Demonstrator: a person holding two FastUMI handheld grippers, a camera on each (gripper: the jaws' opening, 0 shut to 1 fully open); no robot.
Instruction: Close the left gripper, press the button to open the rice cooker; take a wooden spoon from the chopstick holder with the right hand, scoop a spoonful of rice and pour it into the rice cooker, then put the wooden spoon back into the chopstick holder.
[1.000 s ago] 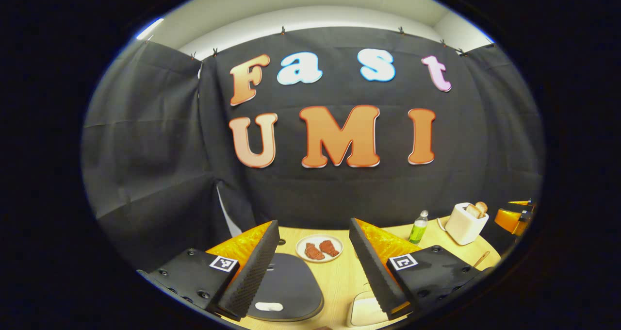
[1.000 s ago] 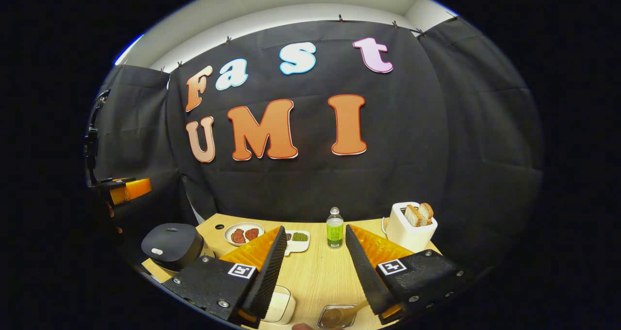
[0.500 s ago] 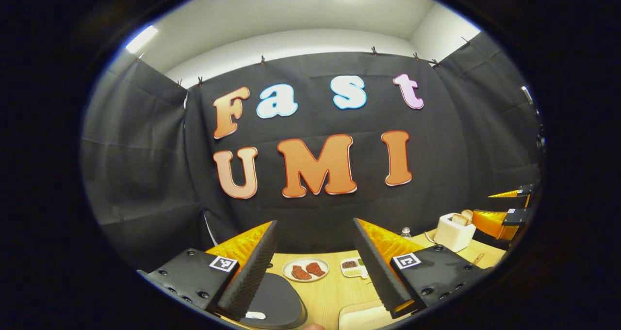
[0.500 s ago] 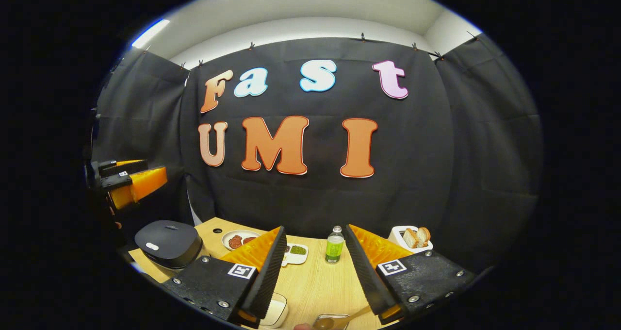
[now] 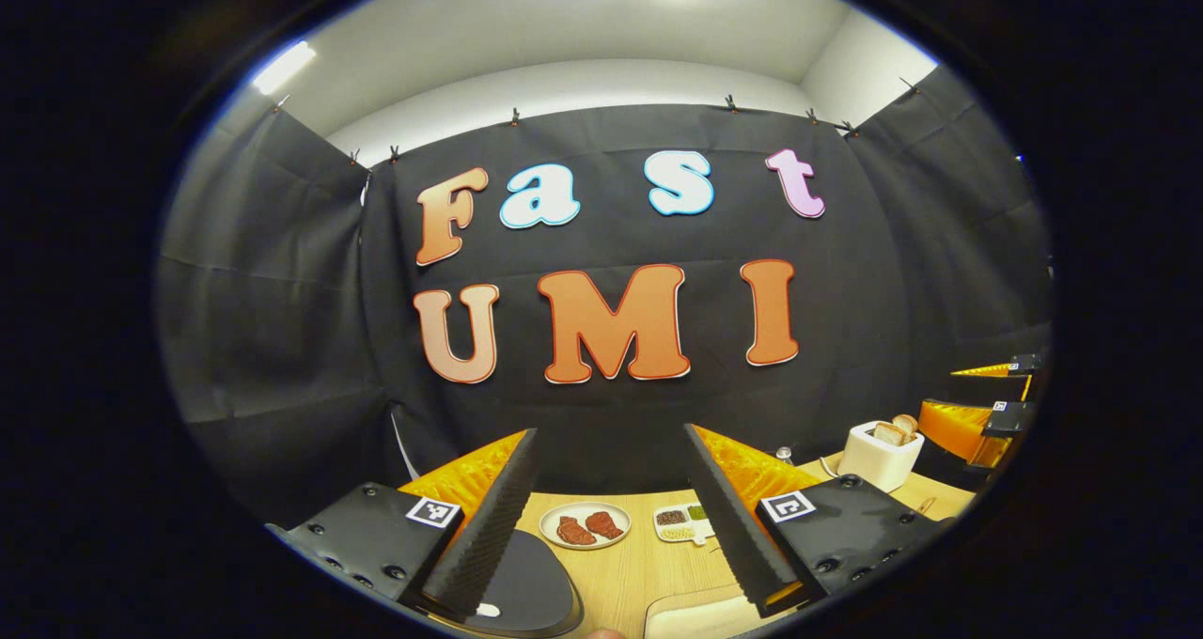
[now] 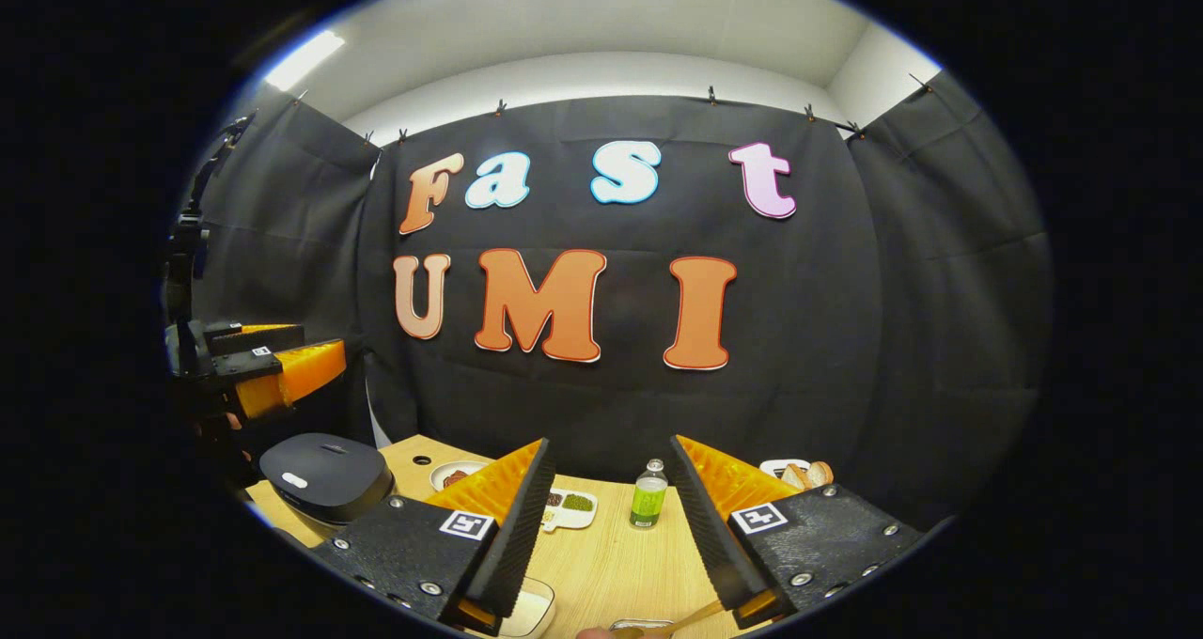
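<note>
The dark rice cooker sits shut under my left gripper, whose fingers stand wide apart with nothing between them. In the right gripper view the rice cooker is on the table's left end, and the left gripper hangs above it. My right gripper is open and holds nothing. A wooden spoon handle pokes out just below its right finger, the spoon's bowl cut off at the bottom edge. At the far right of the left gripper view, the right gripper is held above the table.
On the wooden table stand a plate of meat, a small divided dish, a green bottle and a white toaster with bread. A white container sits near the front edge.
Both views have tilted upward, so the table and its things sit lower and more of the ceiling shows. Both grippers remain open.
</note>
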